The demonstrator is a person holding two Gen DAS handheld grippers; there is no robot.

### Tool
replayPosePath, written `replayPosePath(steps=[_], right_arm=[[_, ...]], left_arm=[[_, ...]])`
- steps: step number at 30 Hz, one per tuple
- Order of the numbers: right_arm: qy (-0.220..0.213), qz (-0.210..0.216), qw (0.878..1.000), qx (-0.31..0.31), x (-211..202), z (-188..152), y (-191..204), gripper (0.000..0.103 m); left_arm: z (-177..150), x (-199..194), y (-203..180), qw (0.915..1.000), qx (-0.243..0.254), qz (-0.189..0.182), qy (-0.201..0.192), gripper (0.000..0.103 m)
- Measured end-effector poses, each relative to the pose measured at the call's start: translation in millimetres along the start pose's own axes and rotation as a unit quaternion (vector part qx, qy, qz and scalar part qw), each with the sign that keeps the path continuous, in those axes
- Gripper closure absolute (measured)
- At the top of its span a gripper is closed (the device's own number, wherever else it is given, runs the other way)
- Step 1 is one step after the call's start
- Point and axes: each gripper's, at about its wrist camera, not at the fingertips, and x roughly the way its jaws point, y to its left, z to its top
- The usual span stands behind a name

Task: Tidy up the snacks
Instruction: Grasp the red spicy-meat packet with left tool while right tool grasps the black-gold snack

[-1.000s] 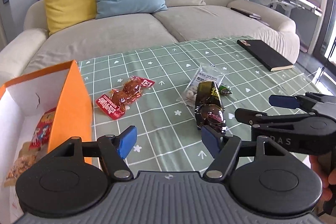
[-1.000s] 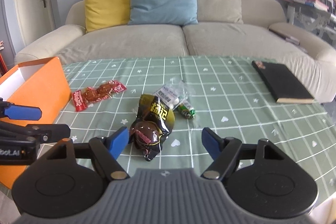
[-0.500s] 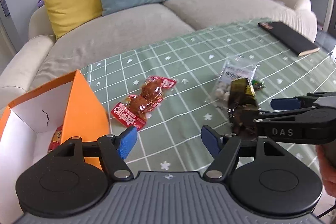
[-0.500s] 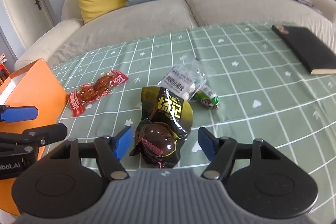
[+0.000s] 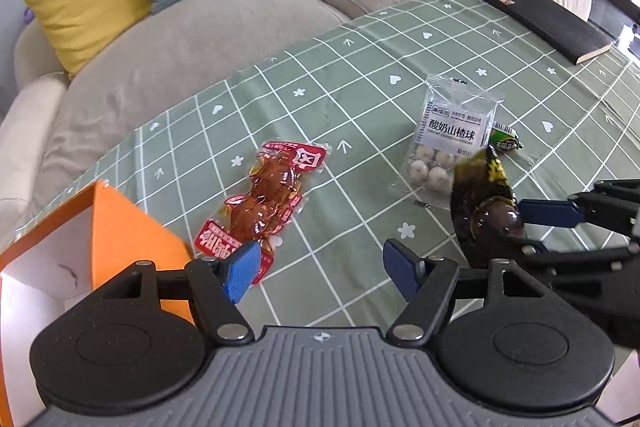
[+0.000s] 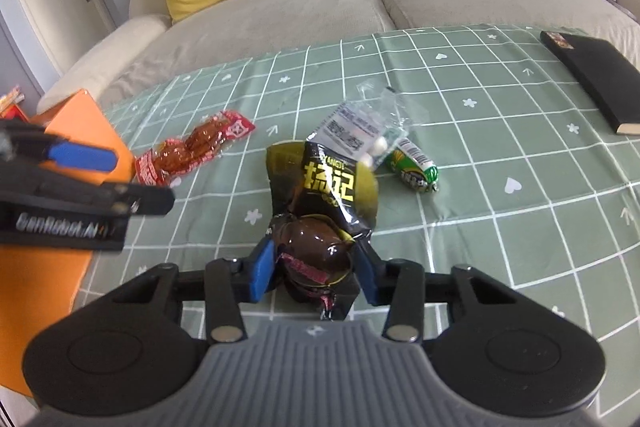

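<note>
The main risk here is that the right tongs (image 6: 316,267) are closing on the fat, glossy end of the dark snack pouch (image 6: 320,211), and that film looks slippery. The blue pads (image 6: 262,269) sit at either side of the rounded bulge near the pouch's bottom seam, so if they only catch the bulge the pouch could squirt out forward or swing loose once lifted. The top of the pouch also lies partly on the clear bag of white candy balls (image 6: 360,131), so a hasty lift might drag that bag along or flick it into the little green-wrapped snack (image 6: 416,167) just beside it.

The left tongs (image 5: 316,267) are wide open with nothing in them (blue pads (image 5: 240,271) well apart). They hover just over the near end of the red packet of braised meat (image 5: 268,203), which lies flat on the green checked desk (image 5: 360,99), right by the orange box (image 5: 120,227). The left pad is over the packet's corner, and the other pad is off to its side. If they shut where they are, they'd probably pinch only a corner of the thin wrapper, and it could slide out.

The two tools are also pretty near each other in the middle, so a bump between them seems possible if both move toward the box at once
</note>
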Motion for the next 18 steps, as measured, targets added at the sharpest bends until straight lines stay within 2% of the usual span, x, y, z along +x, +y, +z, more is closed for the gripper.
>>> replayPosePath(steps=[5,9,14,15,18], right_arm=[[-0.005,-0.065,0.997,-0.036,-6.6,0.6,3.9,0.066],[-0.008,-0.121,0.992,-0.031,-11.8,5.9,-9.4,0.066],[-0.008,-0.123,0.992,-0.014,-9.3,9.5,-23.8,0.066],[-0.009,-0.123,0.992,-0.015,-8.7,9.8,-24.1,0.065],[-0.011,-0.120,0.993,-0.017,-8.4,9.2,-23.8,0.065]], left_arm=[[11.0,16.7,8.2,0.9995,0.019,-0.016,0.021,0.020],[19.1,34.3,15.2,0.9974,0.059,-0.007,0.042,0.019],[35.1,58.1,21.1,0.9919,0.099,-0.005,0.079,0.017],[38.6,62.8,23.0,0.9911,0.104,-0.004,0.083,0.013],[47.0,81.7,31.4,0.9881,0.108,0.002,0.110,0.013]])
